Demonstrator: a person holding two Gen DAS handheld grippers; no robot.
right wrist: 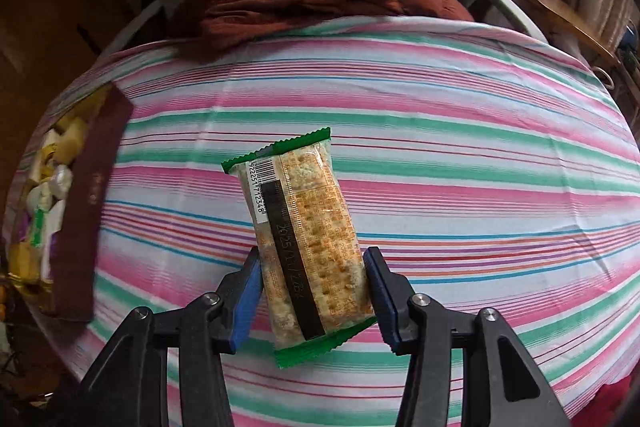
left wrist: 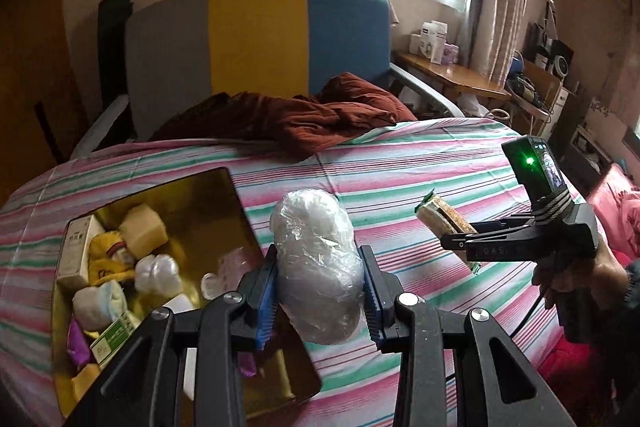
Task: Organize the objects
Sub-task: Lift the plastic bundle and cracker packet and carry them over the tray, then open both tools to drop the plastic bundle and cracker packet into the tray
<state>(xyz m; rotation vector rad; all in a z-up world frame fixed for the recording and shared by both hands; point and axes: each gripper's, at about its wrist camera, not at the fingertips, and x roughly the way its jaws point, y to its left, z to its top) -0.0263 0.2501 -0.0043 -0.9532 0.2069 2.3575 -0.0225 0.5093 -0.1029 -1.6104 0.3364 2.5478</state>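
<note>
My left gripper point(left wrist: 320, 259) is shut on a white bundle wrapped in clear plastic point(left wrist: 316, 259), held above the striped bed just right of a gold-lined box point(left wrist: 224, 195). The box holds several small items: cartons, a yellow cloth, white wads. My right gripper point(right wrist: 312, 267) is shut on a cracker packet with green ends point(right wrist: 304, 235), lifted over the striped sheet. In the left wrist view the right gripper point(left wrist: 452, 241) shows at the right with the packet point(left wrist: 440, 217) in its jaws and a hand point(left wrist: 576, 271) on its handle. The box point(right wrist: 96, 195) lies at the far left of the right wrist view.
A rumpled brown blanket point(left wrist: 304, 119) lies at the head of the bed before a grey, yellow and blue headboard point(left wrist: 256, 31). A wooden side table point(left wrist: 452, 75) with white boxes stands by the window. Pink bedding point(left wrist: 616, 211) sits at the right edge.
</note>
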